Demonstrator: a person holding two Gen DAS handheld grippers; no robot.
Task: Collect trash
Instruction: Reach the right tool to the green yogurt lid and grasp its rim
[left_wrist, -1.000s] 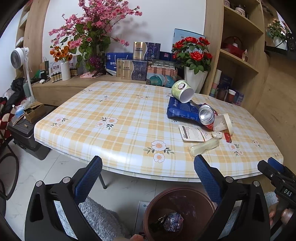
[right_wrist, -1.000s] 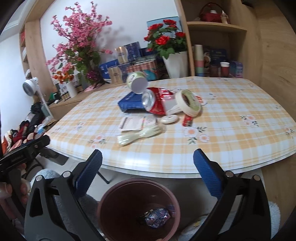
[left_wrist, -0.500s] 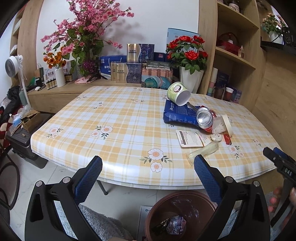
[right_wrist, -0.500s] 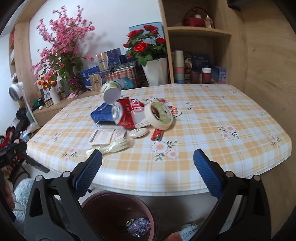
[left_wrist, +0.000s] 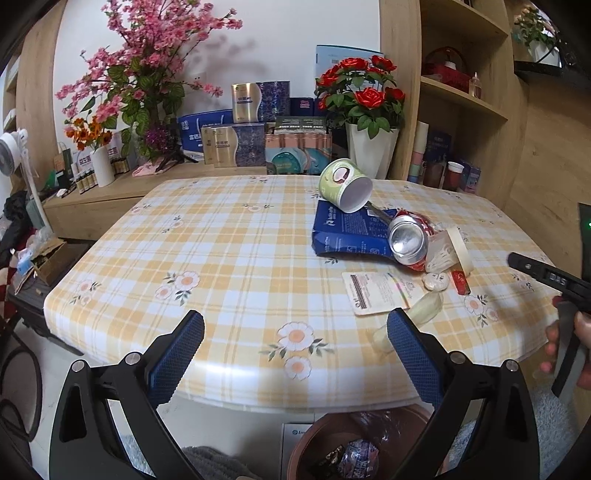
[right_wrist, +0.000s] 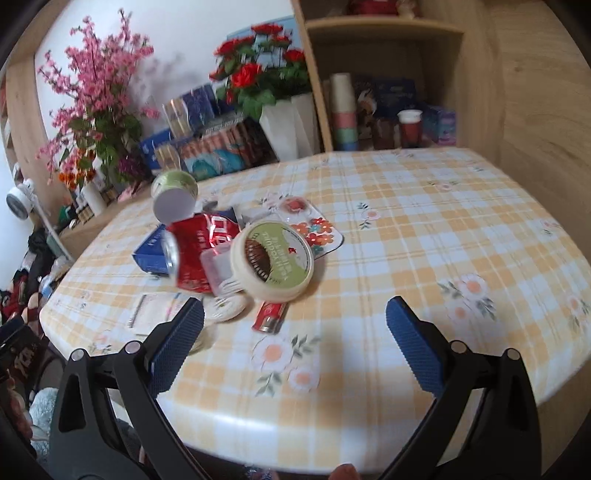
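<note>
Trash pile (right_wrist: 236, 258) ahead of right tongs (right_wrist: 295, 325), spread

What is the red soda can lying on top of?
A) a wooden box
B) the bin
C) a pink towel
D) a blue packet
D: the can lies on its side, resting on the flat blue packet on the table.
</note>
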